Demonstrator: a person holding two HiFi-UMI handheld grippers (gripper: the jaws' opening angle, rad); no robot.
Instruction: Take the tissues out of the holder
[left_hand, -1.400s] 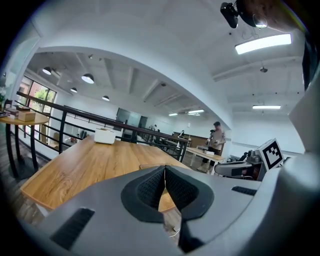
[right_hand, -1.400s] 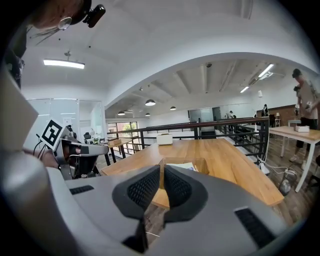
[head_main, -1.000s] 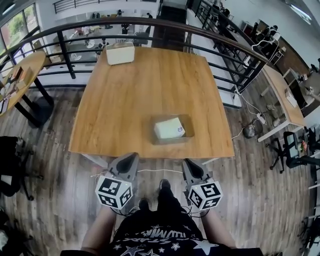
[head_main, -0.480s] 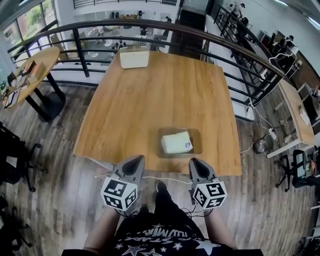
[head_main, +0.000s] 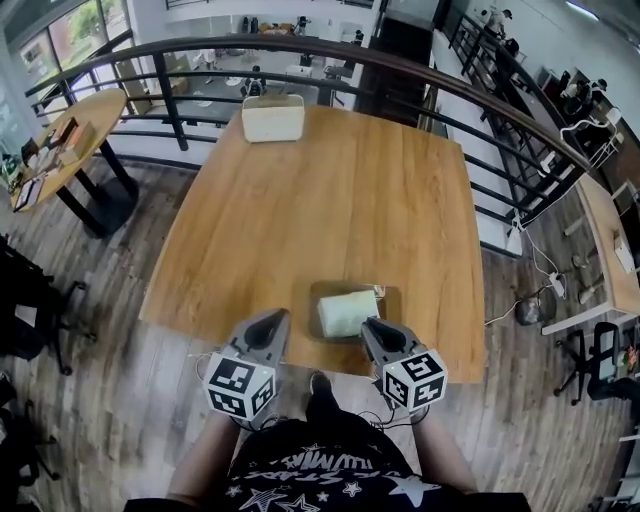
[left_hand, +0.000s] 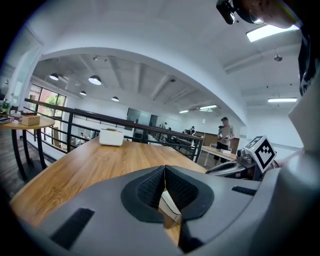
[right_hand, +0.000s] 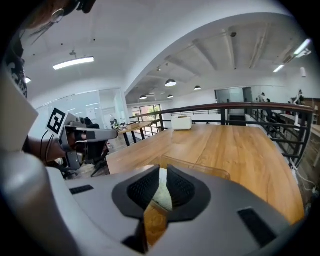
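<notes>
A white tissue pack lies in a clear holder near the front edge of the wooden table. My right gripper is shut and empty, its tip at the holder's near right corner. In the right gripper view the tissue pack shows through the slit of the shut right gripper, and the holder's clear rim lies just beyond. My left gripper hovers at the table's front edge, left of the holder, shut and empty. The left gripper looks along the tabletop.
A white box stands at the table's far edge, by the dark railing. A round side table with small items is at the left. A desk stands at the right. A person stands far off.
Both grippers have come forward to the table's front edge. The right one now reaches the holder's near corner. The jaws have stayed shut.
</notes>
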